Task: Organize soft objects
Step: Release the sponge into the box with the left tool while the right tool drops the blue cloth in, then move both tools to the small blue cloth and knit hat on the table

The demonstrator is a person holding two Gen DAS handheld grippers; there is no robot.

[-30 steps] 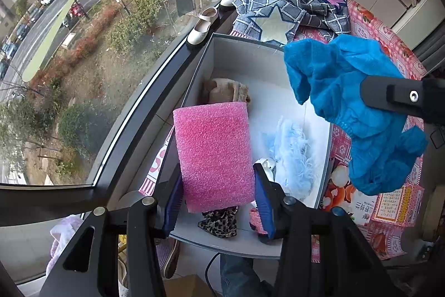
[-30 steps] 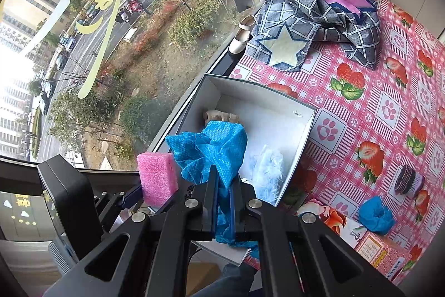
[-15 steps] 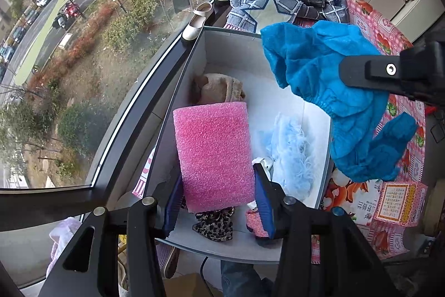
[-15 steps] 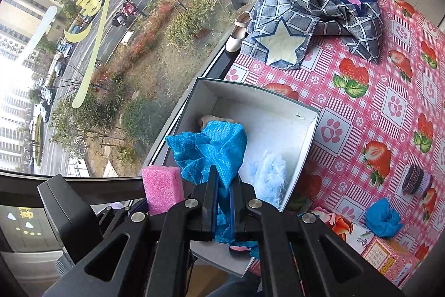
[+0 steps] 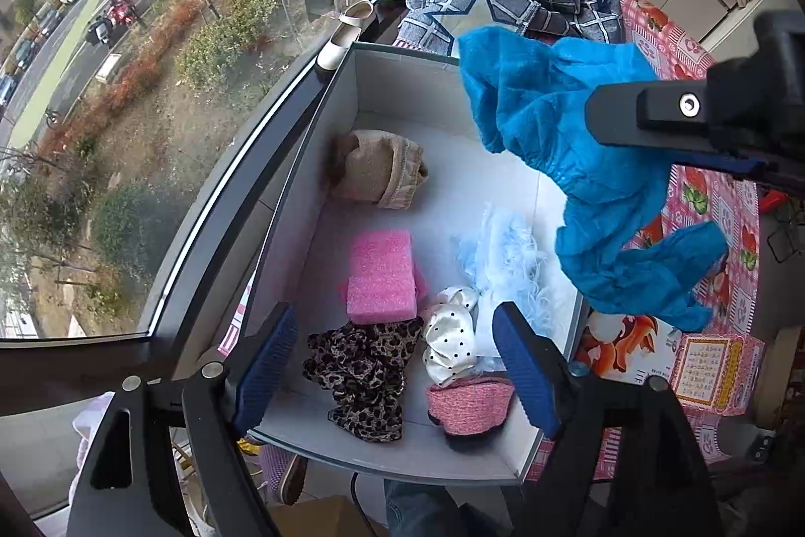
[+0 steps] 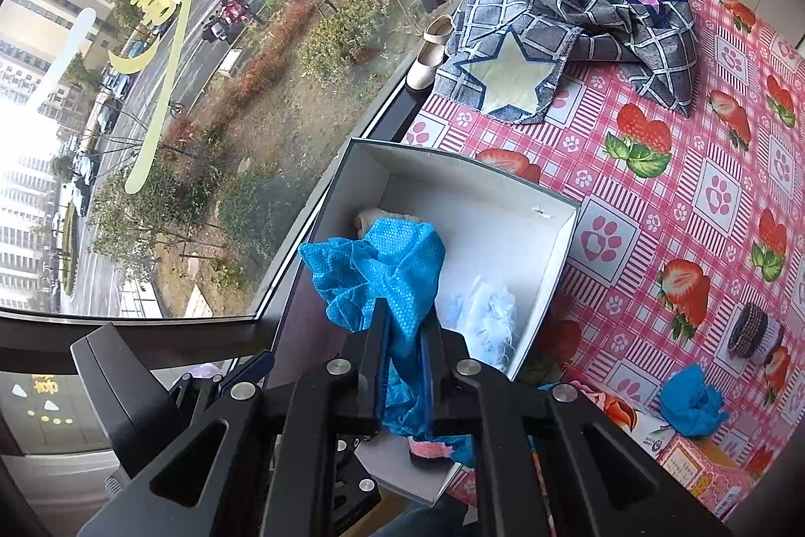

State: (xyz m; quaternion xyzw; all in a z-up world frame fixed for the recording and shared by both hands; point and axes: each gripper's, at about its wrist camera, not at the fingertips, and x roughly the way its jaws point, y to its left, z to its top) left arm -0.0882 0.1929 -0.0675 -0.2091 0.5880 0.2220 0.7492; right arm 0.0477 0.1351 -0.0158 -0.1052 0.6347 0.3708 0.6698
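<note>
The left gripper (image 5: 397, 361) hangs above the near end of the white box (image 5: 352, 94) with its two blue-padded fingers (image 5: 264, 358) spread wide apart and nothing between them. The pink sponge (image 5: 383, 276) lies on the box floor just beyond the gap between those fingers, free of both pads. Near it, at the near end of the box, lie a leopard-print scrunchie (image 5: 359, 378), a white dotted scrunchie (image 5: 448, 338) and a pink knit piece (image 5: 470, 403). A pale blue fluffy piece (image 5: 508, 257) rests along the right wall, and a beige knit hat (image 5: 377, 169) sits toward the far left corner.

The right gripper (image 6: 405, 325) has its fingers pressed together on a blue cloth (image 6: 387, 270). The cloth bunches out past the fingertips and also trails down beneath them. Seen from the left wrist, this blue cloth (image 5: 578, 164) hangs in the air over the right wall of the box, touching nothing inside it.

The box stands on a pink strawberry-print tablecloth (image 6: 679, 164) beside the window. At the far end of the table lies a grey checked blanket (image 6: 578, 18) with a star patch. On the right of the table are a second blue cloth (image 6: 692, 401), crumpled, and a small dark hair band (image 6: 752, 328).
</note>
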